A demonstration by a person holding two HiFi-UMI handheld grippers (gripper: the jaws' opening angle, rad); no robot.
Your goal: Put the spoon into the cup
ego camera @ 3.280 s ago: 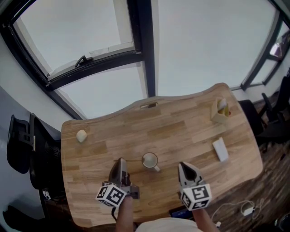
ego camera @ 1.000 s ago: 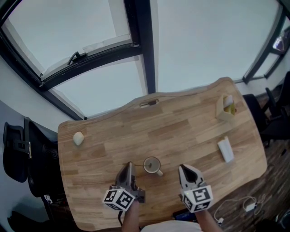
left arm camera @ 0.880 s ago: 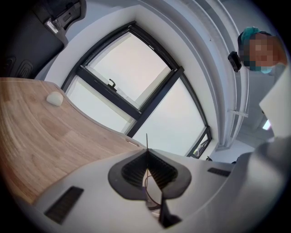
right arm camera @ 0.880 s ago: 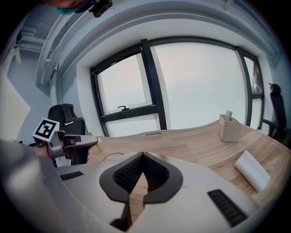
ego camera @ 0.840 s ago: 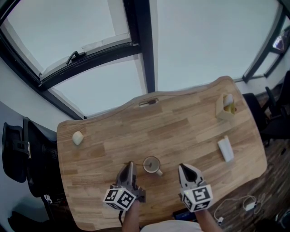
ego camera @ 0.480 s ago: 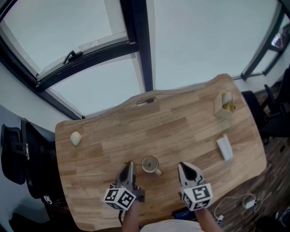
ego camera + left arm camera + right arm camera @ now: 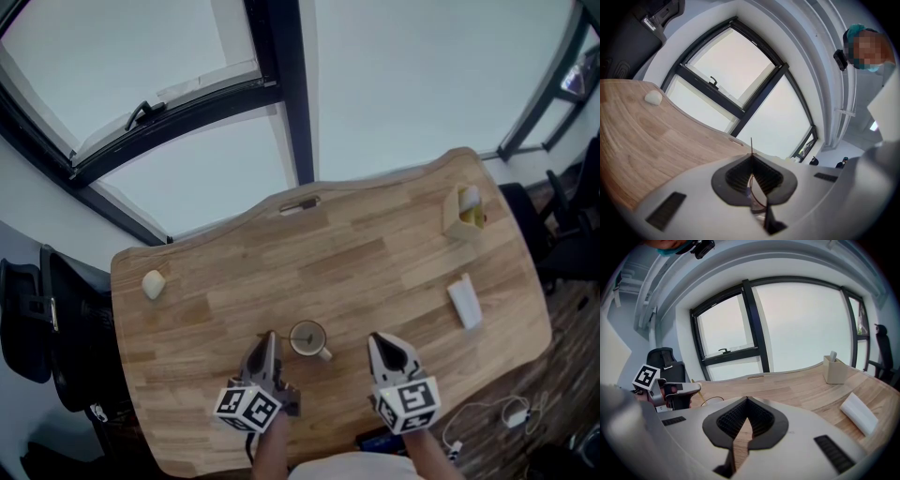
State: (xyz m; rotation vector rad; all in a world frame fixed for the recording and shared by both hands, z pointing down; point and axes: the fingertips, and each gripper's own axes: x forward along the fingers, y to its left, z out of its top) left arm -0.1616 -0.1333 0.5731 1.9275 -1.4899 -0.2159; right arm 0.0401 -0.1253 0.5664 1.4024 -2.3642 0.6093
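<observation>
The left hand-held gripper (image 7: 751,157) is clenched on the thin handle of the spoon (image 7: 751,146), which sticks up as a dark sliver from between its closed jaws. From the head view this gripper sits just left of the cup (image 7: 307,337), its tips pointing at the rim. The right gripper view shows the handle slanting down from those tips towards the cup; the spoon's far end seems to lie inside the cup, though it is too small to be sure. The cup stands upright on the desk (image 7: 356,262), near the front edge, between the two grippers. The right hand-held gripper (image 7: 374,339) hovers just right of the cup, apart from it, its jaws meeting at the tips with nothing between them but bare wood showing behind. Further off on the desk lie a pale round lump (image 7: 153,283) at the left edge, a beige holder (image 7: 466,214) at the far right, and a white block (image 7: 464,302) near it.
</observation>
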